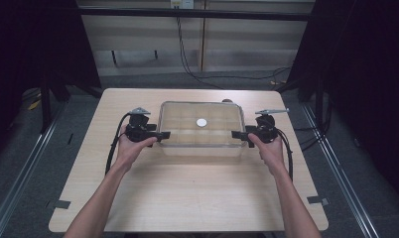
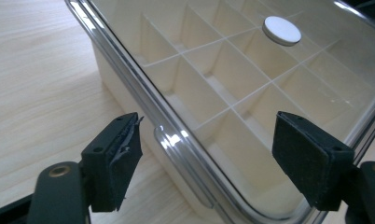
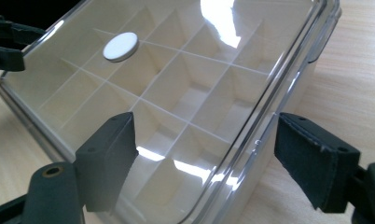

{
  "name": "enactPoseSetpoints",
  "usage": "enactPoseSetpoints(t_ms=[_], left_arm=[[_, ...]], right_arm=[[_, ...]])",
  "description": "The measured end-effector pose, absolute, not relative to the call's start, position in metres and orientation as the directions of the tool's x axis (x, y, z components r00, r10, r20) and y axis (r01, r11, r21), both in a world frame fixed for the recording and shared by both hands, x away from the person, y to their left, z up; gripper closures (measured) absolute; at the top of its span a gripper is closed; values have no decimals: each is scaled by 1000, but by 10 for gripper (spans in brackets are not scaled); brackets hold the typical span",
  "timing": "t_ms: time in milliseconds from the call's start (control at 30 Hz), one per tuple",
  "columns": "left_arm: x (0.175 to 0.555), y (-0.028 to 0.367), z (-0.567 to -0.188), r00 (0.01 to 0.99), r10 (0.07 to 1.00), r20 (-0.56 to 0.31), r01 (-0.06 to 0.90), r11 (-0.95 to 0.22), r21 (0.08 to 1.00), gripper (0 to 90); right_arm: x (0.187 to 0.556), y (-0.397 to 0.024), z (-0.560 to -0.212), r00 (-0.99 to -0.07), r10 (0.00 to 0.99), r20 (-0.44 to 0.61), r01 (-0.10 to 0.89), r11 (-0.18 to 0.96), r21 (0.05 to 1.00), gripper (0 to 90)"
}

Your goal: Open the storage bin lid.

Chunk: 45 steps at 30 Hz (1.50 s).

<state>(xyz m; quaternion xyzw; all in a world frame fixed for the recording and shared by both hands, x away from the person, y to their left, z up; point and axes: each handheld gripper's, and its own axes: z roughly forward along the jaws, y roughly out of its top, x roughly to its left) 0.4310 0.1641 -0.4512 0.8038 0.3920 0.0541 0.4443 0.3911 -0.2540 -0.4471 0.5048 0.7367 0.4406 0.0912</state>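
A cream box (image 1: pixel 182 124) with a clear lid and a grid of compartments stands at the middle of the table. A white disc (image 1: pixel 201 122) lies on the lid. My left gripper (image 1: pixel 164 135) is at the box's left end and my right gripper (image 1: pixel 237 135) is at its right end. In the left gripper view the jaws (image 2: pixel 206 154) stand open astride the lid's rim (image 2: pixel 176 154), pads clear of it, with the disc (image 2: pixel 281 30) beyond. In the right gripper view the jaws (image 3: pixel 204 154) also stand open astride the lid's edge (image 3: pixel 265 116), past which lies the disc (image 3: pixel 121 46).
The light wooden table (image 1: pixel 187 188) has bare room in front of the box and on both sides. Cables (image 1: pixel 113 144) trail from each gripper along the forearms. Dark curtains and floor rails flank the table; a wall with cables lies behind.
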Motion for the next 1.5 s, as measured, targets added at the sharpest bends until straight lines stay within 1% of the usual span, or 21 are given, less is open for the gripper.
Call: enactPoseSetpoints(t_ms=[100,267,367,433,467,567,667,933,1033,1100,1200,1267,1333,1400,1500], left_arm=[[431,163,-451,690,677,-254,577,-303,759,244],[434,167,-451,699,667,-257,572,-306,761,301],[439,166,-454,698,647,-306,602,-299,740,267],[440,164,-455,699,639,-320,609,-298,735,236],[441,162,-455,699,634,-331,616,-297,730,235],[442,161,-454,701,632,-329,618,-309,723,219],[442,159,-456,693,637,-337,624,-296,723,218],[442,158,-456,686,644,-339,629,-291,721,222],[442,159,-456,681,643,-350,635,-281,720,228],[441,158,-457,681,642,-352,635,-277,722,226],[440,159,-458,684,632,-365,638,-275,719,225],[439,158,-458,681,634,-367,640,-272,718,212],[440,157,-457,678,640,-362,643,-278,713,211],[439,156,-457,677,641,-362,645,-279,712,209],[439,161,-461,707,611,-356,614,-281,738,205]], right_arm=[[393,-253,-450,-468,825,316,672,100,734,188],[397,-253,-452,-465,822,329,688,101,719,190],[401,-250,-452,-454,830,323,695,103,712,188],[403,-248,-453,-444,839,315,694,100,713,188],[404,-247,-453,-441,844,307,689,99,718,185],[404,-247,-453,-437,845,307,689,96,719,186],[406,-249,-455,-439,840,319,687,84,722,192],[409,-248,-457,-437,845,308,672,79,736,194],[412,-249,-456,-419,850,320,684,64,726,224],[412,-249,-455,-394,857,331,696,43,717,261],[412,-252,-456,-387,853,349,695,22,718,294],[411,-254,-457,-395,846,358,693,19,720,284],[411,-252,-458,-397,841,366,701,20,713,230],[411,-248,-458,-390,848,359,703,22,711,210],[409,-247,-457,-388,857,339,693,30,720,236]])
